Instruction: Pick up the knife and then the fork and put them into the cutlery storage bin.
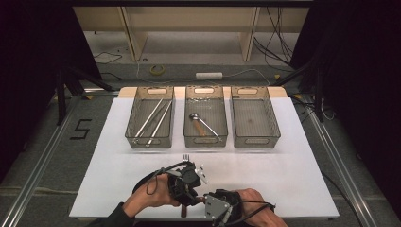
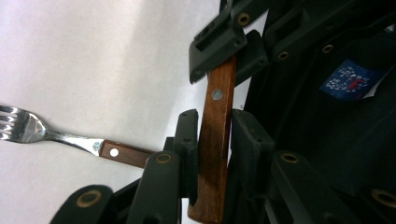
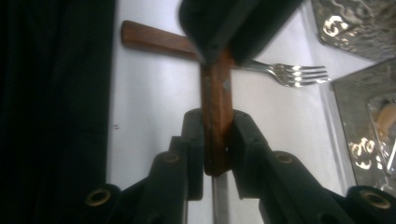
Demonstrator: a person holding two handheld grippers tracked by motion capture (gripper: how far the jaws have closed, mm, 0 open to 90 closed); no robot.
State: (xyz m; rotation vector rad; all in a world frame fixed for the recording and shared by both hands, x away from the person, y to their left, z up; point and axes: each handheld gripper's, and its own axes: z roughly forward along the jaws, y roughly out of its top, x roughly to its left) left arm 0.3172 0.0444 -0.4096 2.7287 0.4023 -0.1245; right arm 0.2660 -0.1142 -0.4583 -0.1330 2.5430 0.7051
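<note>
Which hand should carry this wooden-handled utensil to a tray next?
Right, probably: the right tool and left tool both clamp the wooden-handled utensil, and the empty tray lies on the right hand's side of the table.

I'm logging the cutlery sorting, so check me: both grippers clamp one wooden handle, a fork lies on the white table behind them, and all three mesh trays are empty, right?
Not quite. Only the right tray is empty. In the high view the left tray holds long metal utensils and the middle tray a spoon-like utensil. The wooden handle and fork are as you said.

left gripper (image 1: 189, 177): fingers clamped | right gripper (image 1: 210, 204): fingers clamped
</note>
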